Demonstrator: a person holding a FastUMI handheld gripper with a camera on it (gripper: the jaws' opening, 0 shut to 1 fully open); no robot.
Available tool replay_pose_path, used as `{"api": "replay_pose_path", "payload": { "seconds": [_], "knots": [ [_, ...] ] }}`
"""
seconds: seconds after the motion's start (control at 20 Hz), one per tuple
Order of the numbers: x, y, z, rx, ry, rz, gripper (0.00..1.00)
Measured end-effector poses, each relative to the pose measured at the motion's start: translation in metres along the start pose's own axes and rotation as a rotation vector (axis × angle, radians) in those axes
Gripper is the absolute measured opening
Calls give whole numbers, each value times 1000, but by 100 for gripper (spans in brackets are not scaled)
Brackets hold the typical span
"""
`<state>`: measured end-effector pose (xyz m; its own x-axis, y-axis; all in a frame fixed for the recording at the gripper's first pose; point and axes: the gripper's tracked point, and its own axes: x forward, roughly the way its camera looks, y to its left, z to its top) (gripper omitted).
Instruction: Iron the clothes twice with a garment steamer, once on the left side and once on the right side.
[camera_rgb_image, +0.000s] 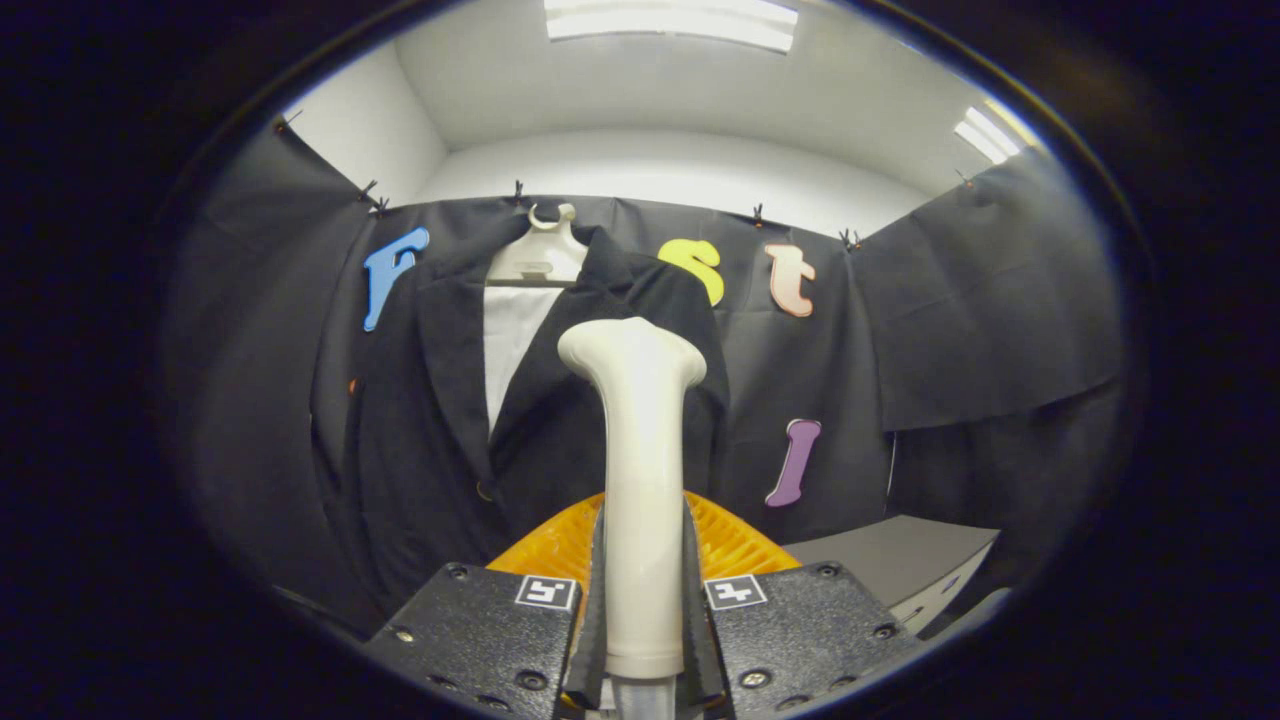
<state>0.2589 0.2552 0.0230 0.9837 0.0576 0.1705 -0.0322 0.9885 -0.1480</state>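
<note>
A dark suit jacket (430, 420) hangs on a white hanger (538, 255) against the black cloth wall, with a white shirt front (510, 340) showing between its lapels. My gripper (642, 600) is shut on the handle of a cream garment steamer (640, 450), which stands upright between the fingers. The steamer's flared head (632, 350) is level with the jacket's chest, in front of its right half. I cannot tell whether the head touches the cloth.
An orange ribbed piece (730, 545) lies just beyond the fingers, behind the steamer's handle. A grey box or table corner (900, 560) sits to the right, below the wall cloth. Black cloth wall (990, 300) surrounds the jacket.
</note>
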Motion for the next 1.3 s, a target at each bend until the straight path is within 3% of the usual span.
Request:
{"api": "replay_pose_path", "payload": {
  "seconds": [1.3],
  "knots": [
    [-93, 3, -213, -99, 323, 0, 33]
  ]
}}
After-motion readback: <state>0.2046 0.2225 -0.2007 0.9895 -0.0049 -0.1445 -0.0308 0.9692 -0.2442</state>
